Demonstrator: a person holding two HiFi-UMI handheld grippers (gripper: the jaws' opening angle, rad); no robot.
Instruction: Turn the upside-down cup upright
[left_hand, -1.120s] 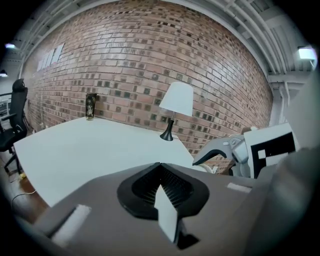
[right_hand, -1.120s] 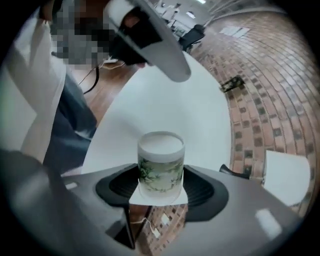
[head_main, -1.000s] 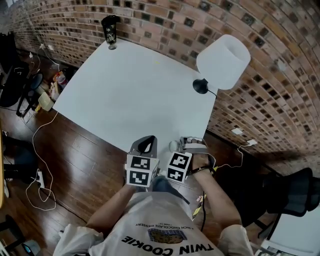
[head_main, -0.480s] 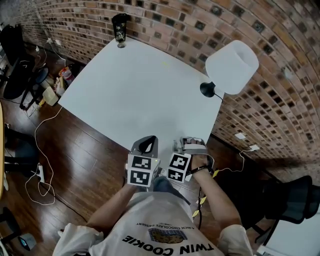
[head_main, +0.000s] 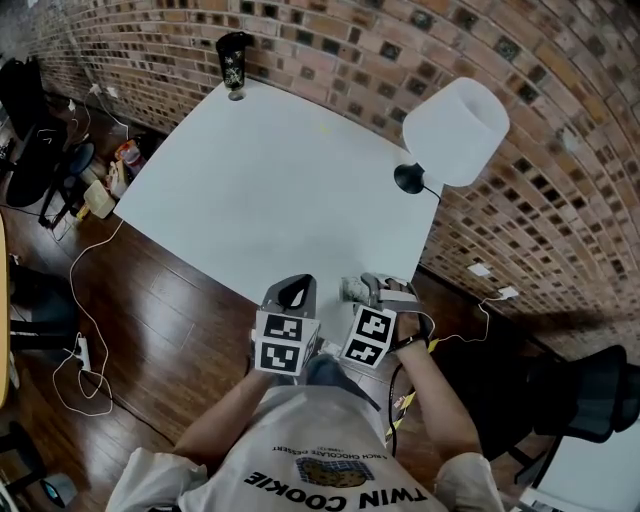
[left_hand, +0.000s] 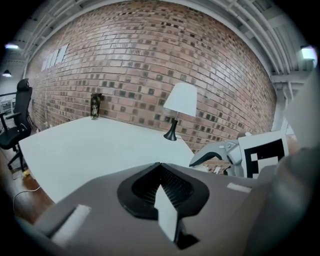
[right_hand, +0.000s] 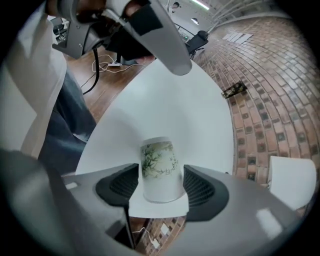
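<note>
A white paper cup with a green bamboo print stands upside down on the near corner of the white table; it also shows as the cup in the head view. My right gripper is open, with a jaw on each side of the cup. The right pad is at the cup's wall and a thin gap shows on the left. My left gripper hangs shut and empty just left of the cup, off the table's near edge, and it appears as the left gripper above the cup.
A dark tall tumbler stands at the table's far corner by the brick wall. A white-shaded lamp on a black base stands at the right edge. Wooden floor with cables lies left of the table.
My right gripper has tilted and edged in around the cup. The head view has shifted slightly. The left gripper has stayed where it was.
</note>
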